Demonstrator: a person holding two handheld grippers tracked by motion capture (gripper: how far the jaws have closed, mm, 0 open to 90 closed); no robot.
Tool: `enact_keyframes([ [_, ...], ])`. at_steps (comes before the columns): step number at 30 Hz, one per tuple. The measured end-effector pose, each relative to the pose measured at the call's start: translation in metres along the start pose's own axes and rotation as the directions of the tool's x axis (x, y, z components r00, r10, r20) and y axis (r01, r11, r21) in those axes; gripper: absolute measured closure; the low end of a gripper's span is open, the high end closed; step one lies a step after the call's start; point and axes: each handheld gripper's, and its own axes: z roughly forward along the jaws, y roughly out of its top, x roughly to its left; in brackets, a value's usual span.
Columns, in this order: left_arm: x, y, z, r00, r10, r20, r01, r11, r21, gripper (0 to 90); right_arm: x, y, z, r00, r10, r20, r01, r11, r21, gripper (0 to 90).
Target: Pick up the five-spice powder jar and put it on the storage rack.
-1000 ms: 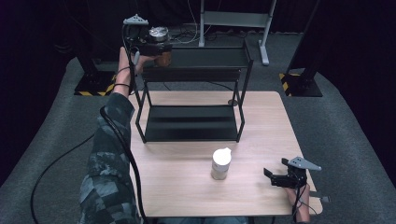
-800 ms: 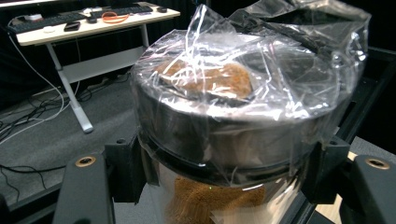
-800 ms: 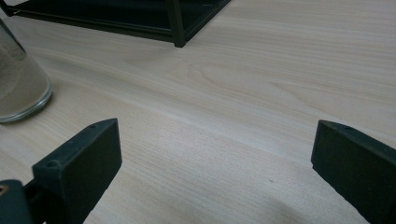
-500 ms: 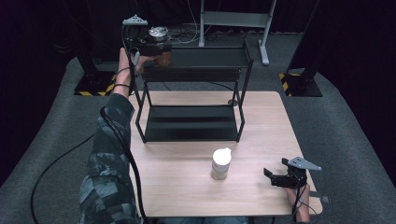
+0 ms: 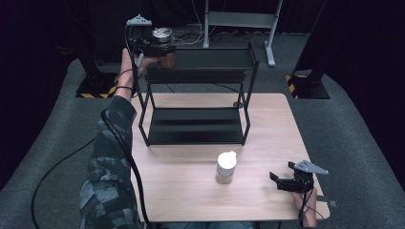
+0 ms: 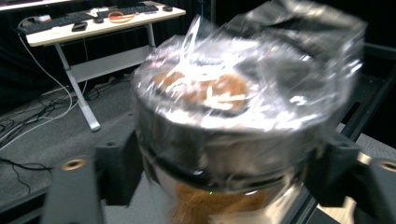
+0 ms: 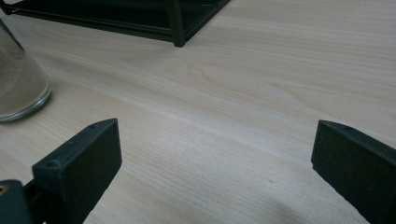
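A glass jar with brown contents and a crinkled clear wrap over its top sits at the left end of the black rack's upper shelf. My left gripper is around it. In the left gripper view the jar is blurred and stands between the two jaws of the left gripper. Those jaws have just been opening, and they stand beside the jar's sides without pressing on it. My right gripper rests low over the table's front right corner, open, with bare wood between its jaws.
A second jar with a white top and pale contents stands on the wooden table, left of the right gripper; its glass base is close by. The rack's lower shelf is bare. A desk on a metal frame stands beyond.
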Motion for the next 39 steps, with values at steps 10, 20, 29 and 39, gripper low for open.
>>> enact_keyframes([
  [10, -0.018, -0.001, -0.023, 0.9992, 0.012, -0.039, -0.013, 0.9996, -0.025, 0.0, 0.001, 0.001, 0.0, 1.0, 0.001, 0.003, -0.001, 1.0, 0.003, 0.4],
  [20, -0.043, -0.029, -0.051, 0.9964, 0.059, -0.061, -0.063, 0.9964, -0.057, 0.0, 0.001, 0.0, 0.0, 1.0, 0.002, 0.006, -0.002, 1.0, -0.001, 0.4],
  [29, -0.073, -0.082, -0.067, 0.996, 0.068, -0.058, -0.073, 0.9941, -0.081, 0.0, 0.001, 0.0, 0.0, 1.0, 0.001, 0.006, -0.001, 1.0, -0.001, 0.3],
  [39, -0.098, -0.147, -0.078, 0.9955, 0.037, -0.087, -0.043, 0.9966, -0.071, 0.1, 0.002, 0.0, 0.0, 1.0, -0.001, 0.008, 0.001, 1.0, 0.001, 0.2],
])
